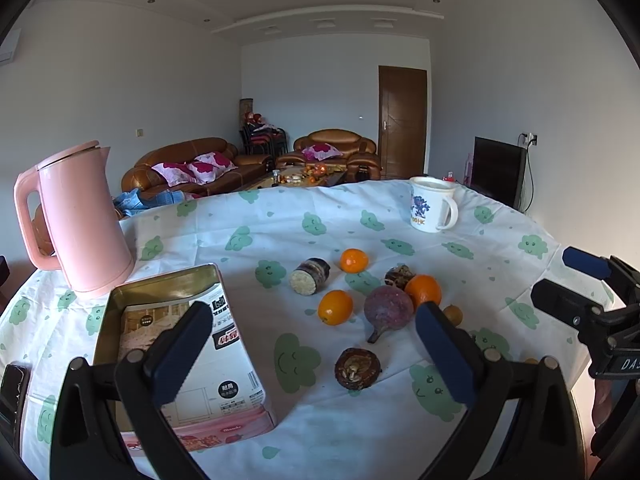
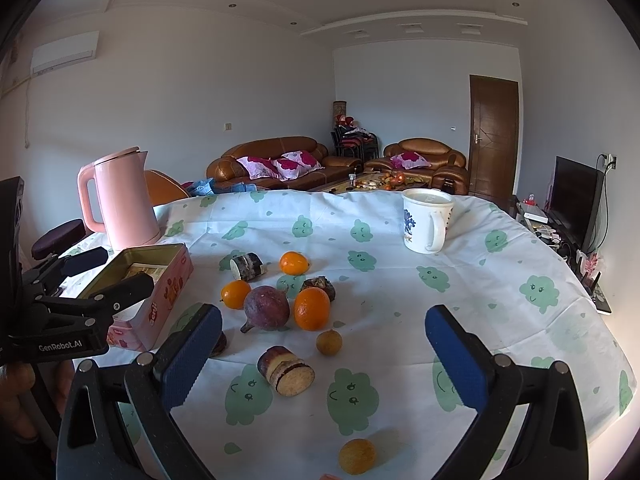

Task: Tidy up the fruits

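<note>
While both wait low over the near edge of the counter [image 2: 500, 264], nothing gripped yet: left hand-held gripper [image 1: 314, 354] spread wide and empty, right hand-held gripper [image 2: 324, 354] the same.

Straight ahead of the left one, between its pads, a dark round fruit [image 1: 357, 368]; just beyond, a purple one [image 1: 387, 309] with stalk pointing back toward the gripper, then three oranges [image 1: 335, 306] and a cut cane piece [image 1: 310, 276]. Off to its left, just beside the fruit, an open tin [image 1: 168, 284], probably the place for them.

Ahead of the right one, a second cane piece [image 2: 286, 374], long axis slanting from far left to near right, cut face toward the camera. Nearer still, a small yellow fruit [image 2: 357, 456]; another [image 2: 329, 342] past the cane. Right gripper nearer this cane; left nearer the tin.

Tin's floor mostly covered by a leaning printed box [image 1: 224, 364]. Brown lump [image 1: 399, 275] behind the nearest orange hard to identify. Dark fruit half hidden behind the left pad in the right view.
</note>
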